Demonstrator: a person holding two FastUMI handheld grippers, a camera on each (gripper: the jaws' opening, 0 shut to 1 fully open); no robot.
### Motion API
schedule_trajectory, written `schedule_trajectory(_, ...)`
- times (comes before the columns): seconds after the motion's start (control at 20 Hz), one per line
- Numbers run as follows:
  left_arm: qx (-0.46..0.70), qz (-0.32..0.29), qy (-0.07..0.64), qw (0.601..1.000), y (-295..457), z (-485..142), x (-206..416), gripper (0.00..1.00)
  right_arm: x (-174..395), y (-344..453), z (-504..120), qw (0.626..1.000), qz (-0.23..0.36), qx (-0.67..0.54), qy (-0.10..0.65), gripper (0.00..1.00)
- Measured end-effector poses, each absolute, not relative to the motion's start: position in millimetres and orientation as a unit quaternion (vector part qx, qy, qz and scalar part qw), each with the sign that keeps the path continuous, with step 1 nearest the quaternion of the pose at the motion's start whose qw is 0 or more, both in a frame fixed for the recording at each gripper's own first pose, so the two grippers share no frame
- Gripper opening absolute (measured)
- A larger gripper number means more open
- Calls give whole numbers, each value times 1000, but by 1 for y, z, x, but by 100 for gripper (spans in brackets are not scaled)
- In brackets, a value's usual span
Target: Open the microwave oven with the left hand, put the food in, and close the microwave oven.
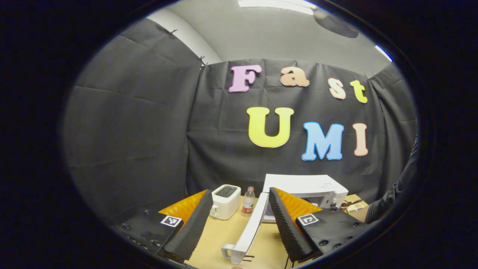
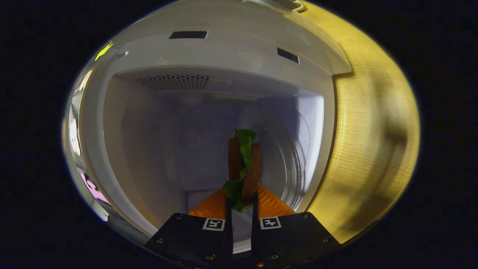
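Right tool [image 2: 241, 209] clamping sandwich [image 2: 244, 164] inside microwave [image 2: 220, 56], left tool [image 1: 239, 220] spread wide, level.

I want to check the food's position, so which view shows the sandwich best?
The right gripper view: the sandwich sits dead centre, pinched between the right gripper, reaching into the open microwave. The left gripper view gives the microwave's outside and its open door, nothing of the food.
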State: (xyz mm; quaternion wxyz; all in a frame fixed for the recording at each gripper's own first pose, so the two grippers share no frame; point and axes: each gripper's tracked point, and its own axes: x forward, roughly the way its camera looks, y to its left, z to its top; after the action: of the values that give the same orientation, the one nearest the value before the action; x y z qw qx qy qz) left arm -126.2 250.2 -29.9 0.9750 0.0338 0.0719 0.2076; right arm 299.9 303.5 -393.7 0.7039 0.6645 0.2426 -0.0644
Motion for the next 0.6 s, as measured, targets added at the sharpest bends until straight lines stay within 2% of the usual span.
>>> schedule_trajectory(0.1,35,206,70,975,250,-30,-125,97,295,305,-397,708,-67,654,257,24)
schedule_trajectory(0.2,33,196,67,978,247,-29,-123,97,287,305,-403,717,-75,635,278,39)
schedule_trajectory(0.25,32,192,65,979,246,-29,-120,97,282,305,-406,724,-72,624,286,52)
schedule_trajectory(0.3,31,186,63,980,245,-28,-116,97,278,303,-405,729,-68,616,291,59)
schedule_trajectory(0.35,31,181,60,981,242,-28,-113,97,274,302,-399,733,-62,610,295,76)
schedule_trajectory(0.4,31,175,59,982,239,-28,-109,97,270,301,-396,737,-55,604,299,87)
schedule_trajectory(0.45,31,169,59,983,236,-31,-106,97,263,297,-388,740,-46,599,302,92)
schedule_trajectory(0.6,26,146,56,987,221,-34,-94,97,241,287,-376,766,-17,559,316,92)
